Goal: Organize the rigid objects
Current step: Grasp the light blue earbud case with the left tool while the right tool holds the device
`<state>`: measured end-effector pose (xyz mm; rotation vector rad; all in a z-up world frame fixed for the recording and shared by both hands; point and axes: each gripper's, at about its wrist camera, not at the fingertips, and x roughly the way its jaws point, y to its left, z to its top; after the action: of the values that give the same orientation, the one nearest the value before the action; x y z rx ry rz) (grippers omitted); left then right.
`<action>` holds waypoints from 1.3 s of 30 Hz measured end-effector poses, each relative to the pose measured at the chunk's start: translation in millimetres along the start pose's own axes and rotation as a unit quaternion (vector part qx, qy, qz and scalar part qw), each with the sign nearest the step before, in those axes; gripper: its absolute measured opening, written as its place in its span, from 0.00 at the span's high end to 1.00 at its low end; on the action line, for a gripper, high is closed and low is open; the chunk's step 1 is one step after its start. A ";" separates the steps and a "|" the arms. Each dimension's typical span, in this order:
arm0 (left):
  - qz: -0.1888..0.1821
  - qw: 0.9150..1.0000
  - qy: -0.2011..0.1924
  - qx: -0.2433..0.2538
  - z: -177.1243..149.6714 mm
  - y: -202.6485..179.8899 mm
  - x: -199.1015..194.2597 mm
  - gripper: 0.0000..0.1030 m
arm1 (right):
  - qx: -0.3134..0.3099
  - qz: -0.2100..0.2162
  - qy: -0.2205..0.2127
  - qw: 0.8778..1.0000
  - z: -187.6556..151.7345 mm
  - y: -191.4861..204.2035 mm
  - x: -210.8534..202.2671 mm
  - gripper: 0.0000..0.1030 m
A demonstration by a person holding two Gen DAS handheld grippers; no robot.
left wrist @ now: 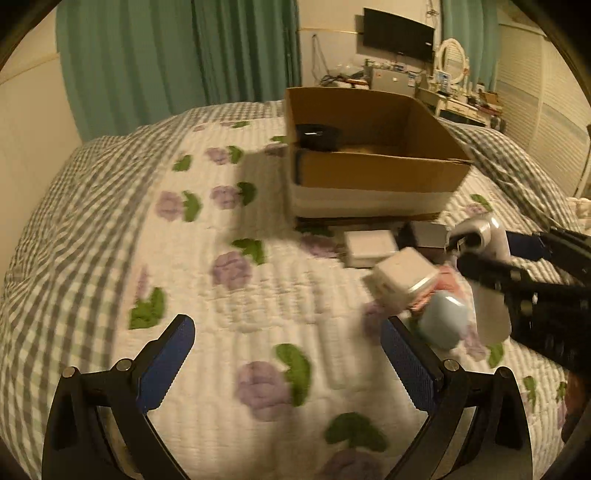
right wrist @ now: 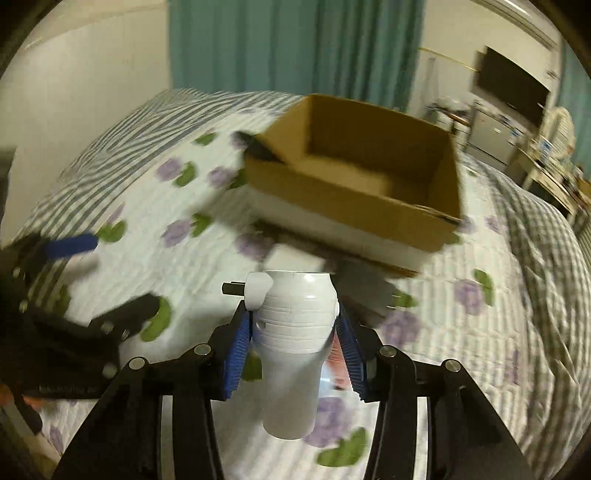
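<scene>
An open cardboard box [left wrist: 376, 173] stands on the quilted bed, with a black round object [left wrist: 317, 136] in its near-left corner; the box also shows in the right wrist view [right wrist: 354, 206]. My right gripper [right wrist: 295, 332] is shut on a white handheld device [right wrist: 291, 332] and holds it above the bed in front of the box; it shows at the right of the left wrist view [left wrist: 484, 266]. My left gripper [left wrist: 288, 354] is open and empty over the quilt. A white cube [left wrist: 402, 280], a flat white box [left wrist: 369, 245], a grey box [left wrist: 428, 234] and a pale blue object [left wrist: 443, 321] lie before the cardboard box.
The bed [left wrist: 221, 295] has a white floral quilt with a grey checked border. Green curtains [left wrist: 166, 55] hang behind. A dresser with clutter [left wrist: 443, 88] and a wall TV [left wrist: 397, 35] stand at the far right.
</scene>
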<state>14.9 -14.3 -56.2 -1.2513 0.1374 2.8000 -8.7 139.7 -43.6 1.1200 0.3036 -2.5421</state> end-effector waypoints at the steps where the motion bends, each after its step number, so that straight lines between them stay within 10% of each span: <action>1: 0.000 1.000 0.000 0.005 0.5 -6.4 0.7 0.01 | 0.014 -0.008 0.002 1.000 -0.6 -10.2 -1.3 0.56; 14: -0.080 0.995 0.022 0.053 2.5 -88.8 30.9 0.03 | 0.104 -0.085 0.034 0.990 -40.7 -107.1 6.9 0.56; 26: -0.097 0.989 0.058 0.097 -7.3 -117.1 60.2 0.50 | 0.103 -0.077 0.037 0.991 -44.1 -118.0 20.0 0.56; 39: -0.101 0.991 0.015 0.090 7.3 -91.2 15.4 0.51 | 0.093 -0.081 0.025 0.992 -36.9 -107.3 2.4 0.56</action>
<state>8.5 77.6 -67.6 -1.1939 0.2436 2.5357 -27.8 249.7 -64.0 1.2775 0.1799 -2.7341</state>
